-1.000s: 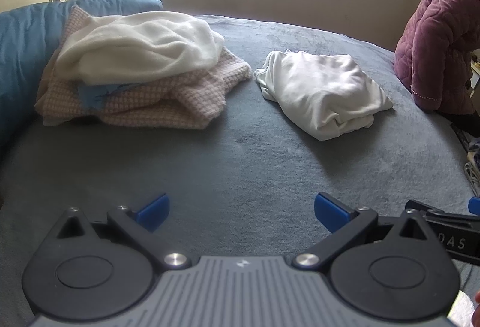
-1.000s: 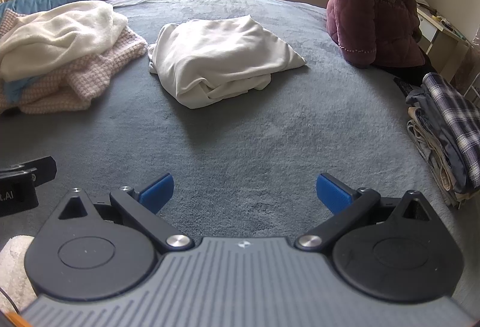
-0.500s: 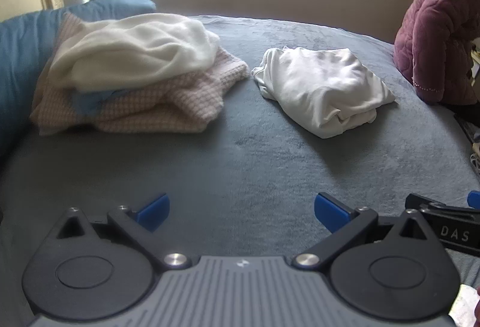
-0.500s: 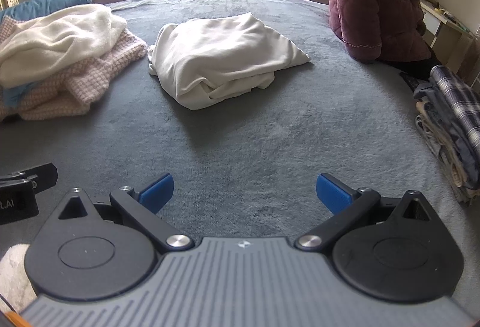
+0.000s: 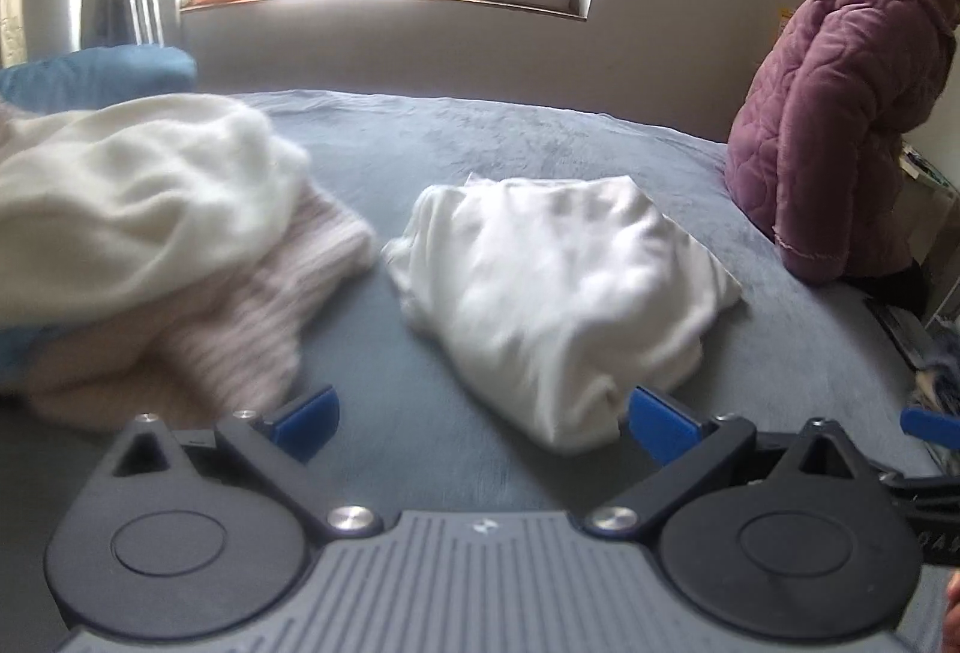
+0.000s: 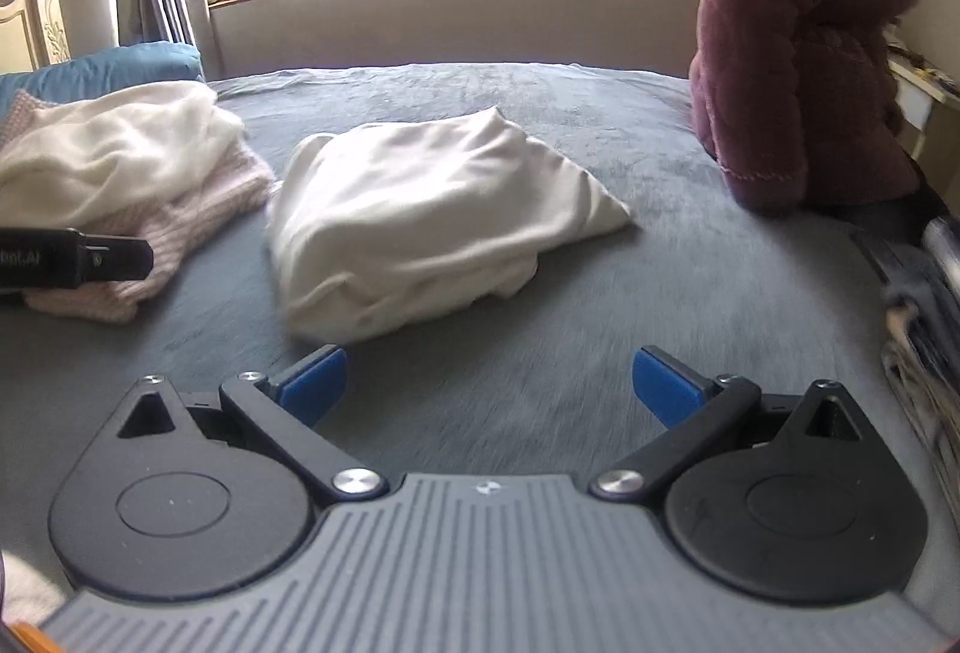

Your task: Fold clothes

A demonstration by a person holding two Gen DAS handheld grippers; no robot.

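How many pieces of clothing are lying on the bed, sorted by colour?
White or cream: 2, the folded white garment and the cream top on the pile.
Pink knit: 1, the pink sweater under it.
Blue: 1, a blue piece peeking out below.
Total: 4 visible.

Partial white lettering ending in ".AI" appears on the left gripper [image 6: 72,257] body in the right wrist view; the rest is illegible.

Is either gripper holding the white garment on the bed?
No: both the left gripper and the right gripper are open and empty, short of the white garment.
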